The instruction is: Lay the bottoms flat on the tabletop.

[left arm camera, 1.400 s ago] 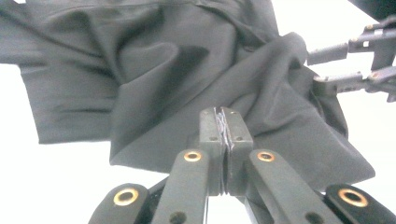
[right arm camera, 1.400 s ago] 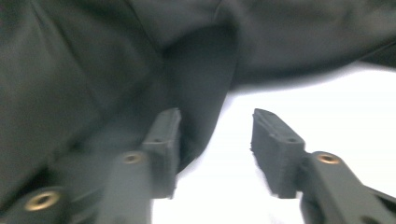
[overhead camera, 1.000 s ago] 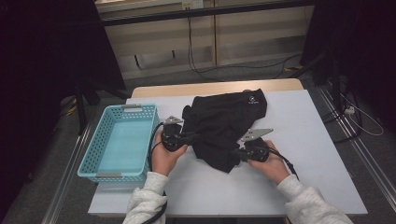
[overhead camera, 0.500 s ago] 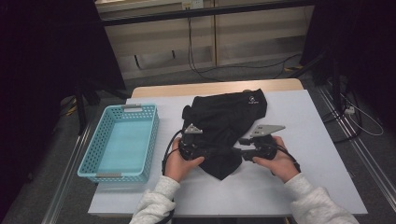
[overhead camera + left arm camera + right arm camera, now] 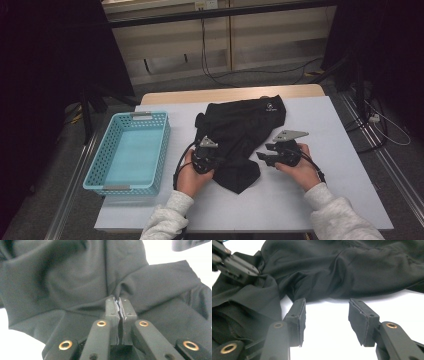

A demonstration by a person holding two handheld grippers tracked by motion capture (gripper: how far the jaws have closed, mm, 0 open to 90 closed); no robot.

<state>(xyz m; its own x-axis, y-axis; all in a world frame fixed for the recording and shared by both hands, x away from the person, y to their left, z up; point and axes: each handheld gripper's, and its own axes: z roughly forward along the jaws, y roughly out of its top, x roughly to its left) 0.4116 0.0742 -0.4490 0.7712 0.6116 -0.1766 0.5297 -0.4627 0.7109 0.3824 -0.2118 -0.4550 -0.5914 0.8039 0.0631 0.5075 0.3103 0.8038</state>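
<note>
A white rectangular tabletop is seen over grey flooring. At left, a light-blue perforated plastic basket sits near the table edge. The left gripper is clamped on a fold of the black fabric garment, lying mid-table; a small white logo is unreadable. The right gripper is half open, holding nothing, over bare surface.

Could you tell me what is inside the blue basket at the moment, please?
Nothing: the basket shows a bare pale floor in the high view. The black garment lies outside it on the table. The near wall hides a thin strip of floor.
</note>
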